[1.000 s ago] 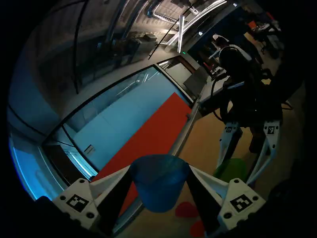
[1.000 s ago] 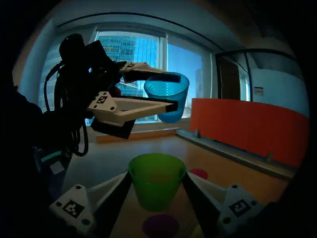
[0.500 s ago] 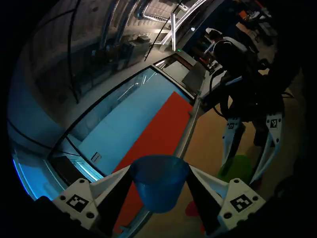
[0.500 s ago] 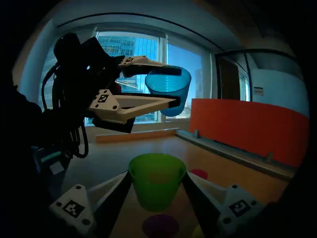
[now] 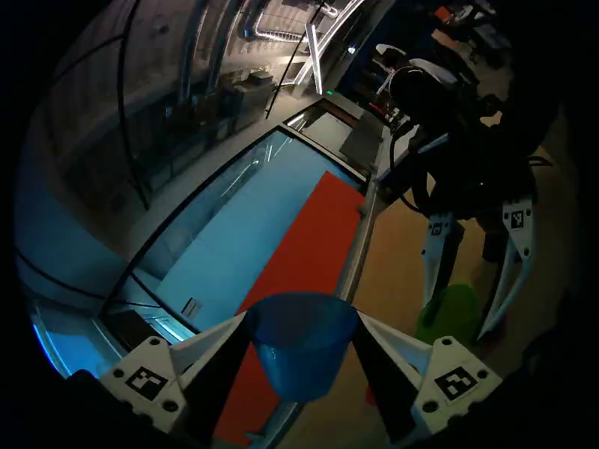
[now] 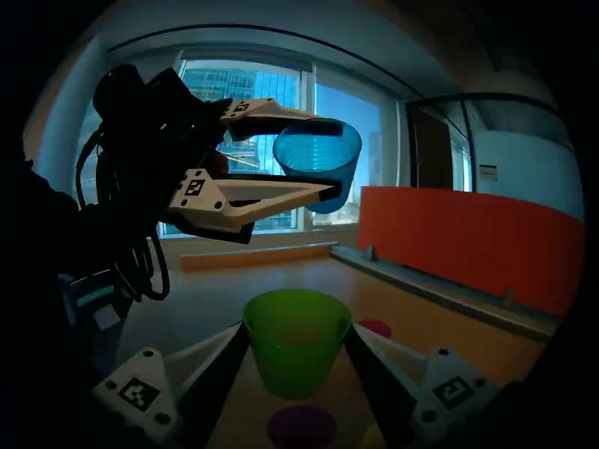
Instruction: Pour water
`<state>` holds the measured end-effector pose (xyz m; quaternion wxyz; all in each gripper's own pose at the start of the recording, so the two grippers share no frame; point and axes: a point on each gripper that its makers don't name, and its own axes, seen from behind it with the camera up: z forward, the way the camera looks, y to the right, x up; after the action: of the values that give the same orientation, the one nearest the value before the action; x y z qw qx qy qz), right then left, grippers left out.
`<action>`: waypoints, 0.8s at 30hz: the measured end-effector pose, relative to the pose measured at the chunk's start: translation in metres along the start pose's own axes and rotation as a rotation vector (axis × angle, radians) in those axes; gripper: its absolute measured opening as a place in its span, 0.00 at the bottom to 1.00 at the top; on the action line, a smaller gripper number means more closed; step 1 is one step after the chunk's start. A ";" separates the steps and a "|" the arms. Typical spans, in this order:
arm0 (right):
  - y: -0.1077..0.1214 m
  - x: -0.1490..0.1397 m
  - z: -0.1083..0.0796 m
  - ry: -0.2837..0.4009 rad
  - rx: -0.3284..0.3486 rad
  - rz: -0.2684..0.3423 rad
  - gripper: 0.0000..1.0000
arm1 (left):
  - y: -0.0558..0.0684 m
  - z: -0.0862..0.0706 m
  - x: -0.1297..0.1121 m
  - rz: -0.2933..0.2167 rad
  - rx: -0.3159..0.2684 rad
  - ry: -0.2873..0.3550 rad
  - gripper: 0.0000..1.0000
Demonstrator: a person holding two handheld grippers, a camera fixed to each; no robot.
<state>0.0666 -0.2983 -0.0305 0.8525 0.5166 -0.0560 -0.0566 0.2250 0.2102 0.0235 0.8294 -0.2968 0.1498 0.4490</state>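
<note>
pour | my left hand-held gripper (image 5: 301, 323) pinches blue cup (image 5: 302, 352), tipped | right hand-held gripper (image 6: 297, 330) pinches green cup (image 6: 297, 352) upright, lower, to catch

A translucent blue cup (image 6: 317, 163) is held aloft, tipped sideways; a green cup (image 6: 297, 340) is held upright, lower down.

One left gripper (image 5: 301, 323), one right gripper (image 6: 296, 328), one blue cup (image 5: 303, 352), one green cup (image 6: 297, 352), three coloured discs (image 6: 374, 327) (image 6: 302, 426) (image 6: 372, 435)
</note>
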 end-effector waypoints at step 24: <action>0.000 0.002 0.000 0.005 -0.002 0.000 0.90 | 0.000 0.003 0.007 0.103 0.007 0.000 0.88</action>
<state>0.0689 -0.2982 -0.0302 0.8532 0.5158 -0.0536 -0.0553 0.2290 0.2171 0.0224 0.8062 -0.2860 0.1665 0.4904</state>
